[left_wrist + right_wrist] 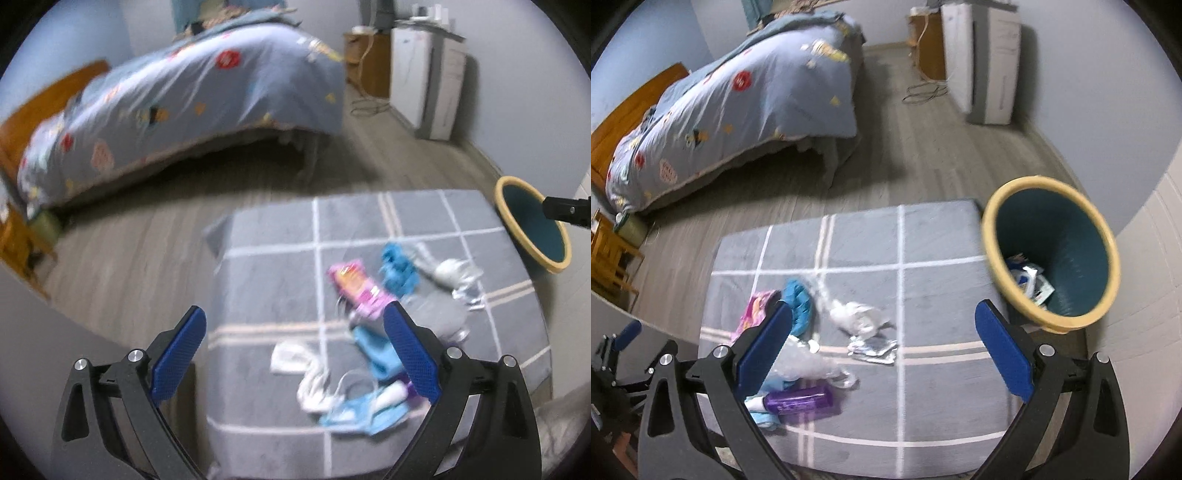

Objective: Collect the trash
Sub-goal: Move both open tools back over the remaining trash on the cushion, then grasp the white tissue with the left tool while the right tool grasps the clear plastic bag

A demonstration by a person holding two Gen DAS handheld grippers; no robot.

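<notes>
Evidently mid-collection, both the left gripper [295, 350] and right gripper [882, 341] hover with jaws spread and empty over litter on the grey rug [938, 236], so next one must descend onto the purple bottle [801, 402], then carry it to the bin [993, 236].

Bed [738, 107] with patterned duvet, white cabinet [986, 62], wooden floor [923, 162]

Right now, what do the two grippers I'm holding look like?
Both match: the left gripper and right gripper each have two angular black arms with cut-out slots and round silver screw heads, tipped with flat, dimpled blue finger pads. No cables, markings or sleeves show.
</notes>
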